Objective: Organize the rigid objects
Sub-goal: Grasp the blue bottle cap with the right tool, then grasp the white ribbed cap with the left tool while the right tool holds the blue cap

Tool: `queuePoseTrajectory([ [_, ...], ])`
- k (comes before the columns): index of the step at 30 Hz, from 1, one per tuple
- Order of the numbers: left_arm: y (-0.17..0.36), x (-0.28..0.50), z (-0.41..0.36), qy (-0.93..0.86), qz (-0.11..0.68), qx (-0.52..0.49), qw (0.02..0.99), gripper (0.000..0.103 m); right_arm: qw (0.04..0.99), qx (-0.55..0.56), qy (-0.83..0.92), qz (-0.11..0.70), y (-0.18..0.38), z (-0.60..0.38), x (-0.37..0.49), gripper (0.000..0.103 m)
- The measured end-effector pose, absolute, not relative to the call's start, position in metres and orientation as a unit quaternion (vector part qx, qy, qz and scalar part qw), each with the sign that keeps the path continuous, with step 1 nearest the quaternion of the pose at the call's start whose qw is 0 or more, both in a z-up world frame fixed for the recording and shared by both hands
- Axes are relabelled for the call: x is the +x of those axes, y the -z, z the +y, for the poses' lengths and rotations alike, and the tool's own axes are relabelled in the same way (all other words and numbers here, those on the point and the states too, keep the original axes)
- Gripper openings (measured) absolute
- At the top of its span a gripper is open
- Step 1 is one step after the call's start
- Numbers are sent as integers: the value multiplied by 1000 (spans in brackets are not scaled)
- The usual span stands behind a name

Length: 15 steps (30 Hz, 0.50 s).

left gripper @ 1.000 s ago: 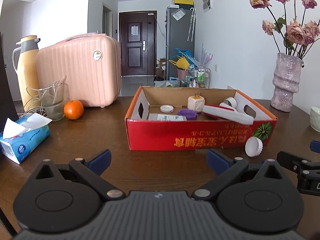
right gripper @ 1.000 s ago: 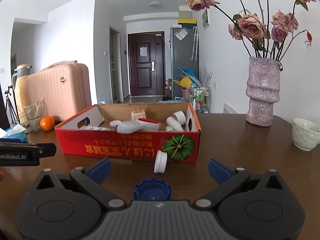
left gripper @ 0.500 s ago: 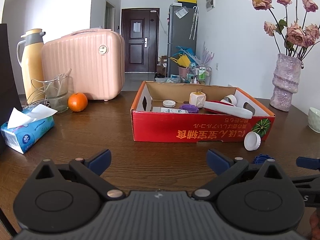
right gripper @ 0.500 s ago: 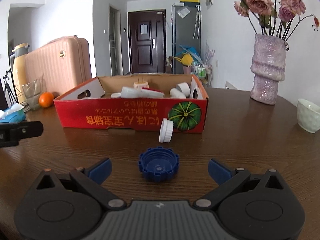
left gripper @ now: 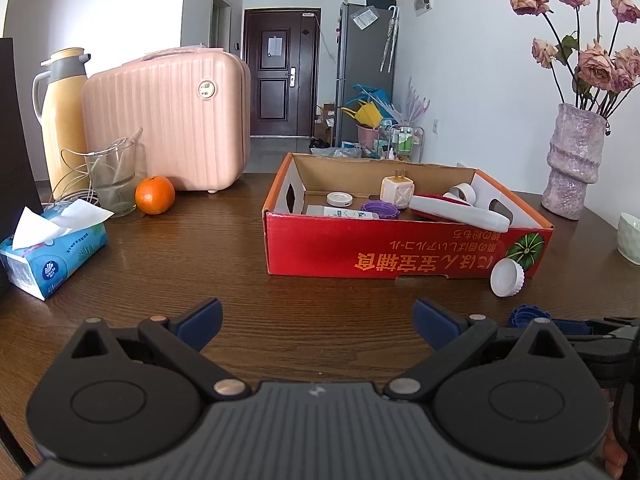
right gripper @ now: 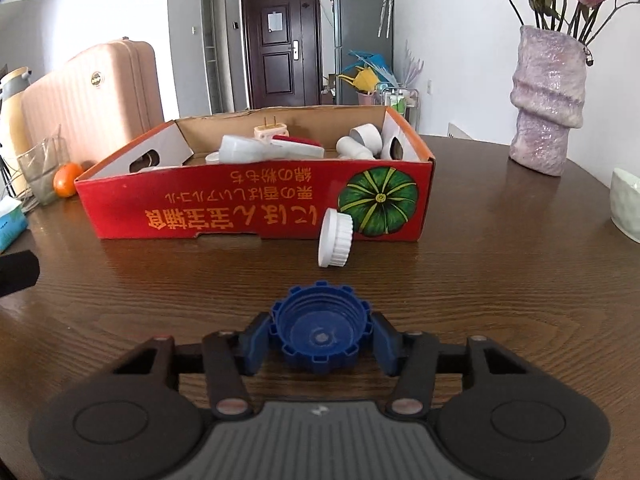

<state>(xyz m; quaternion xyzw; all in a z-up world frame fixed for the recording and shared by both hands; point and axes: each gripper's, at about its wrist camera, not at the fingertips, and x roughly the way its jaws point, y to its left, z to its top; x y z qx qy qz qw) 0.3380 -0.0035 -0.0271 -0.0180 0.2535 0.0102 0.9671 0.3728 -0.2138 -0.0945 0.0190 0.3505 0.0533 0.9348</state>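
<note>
- My right gripper [right gripper: 321, 338] has just been closing; its blue pads now pinch the blue cap [right gripper: 320, 330], which sits on the table [right gripper: 500, 280] in front of the red box [right gripper: 256, 208].
- My left gripper [left gripper: 316, 316] waits wide open, empty.
- I judge the cap is ready to lift into the box.

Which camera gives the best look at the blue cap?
The right wrist view: the blue cap lies open side up, centred between the right gripper's closing pads. The left wrist view shows only its rim behind a finger.
</note>
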Motion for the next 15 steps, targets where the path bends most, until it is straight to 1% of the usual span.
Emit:
queuePoseTrajectory([
  [15,32,345,-14,-19,265,3,964,103,950,24,-58,307,75,-227,358,52],
])
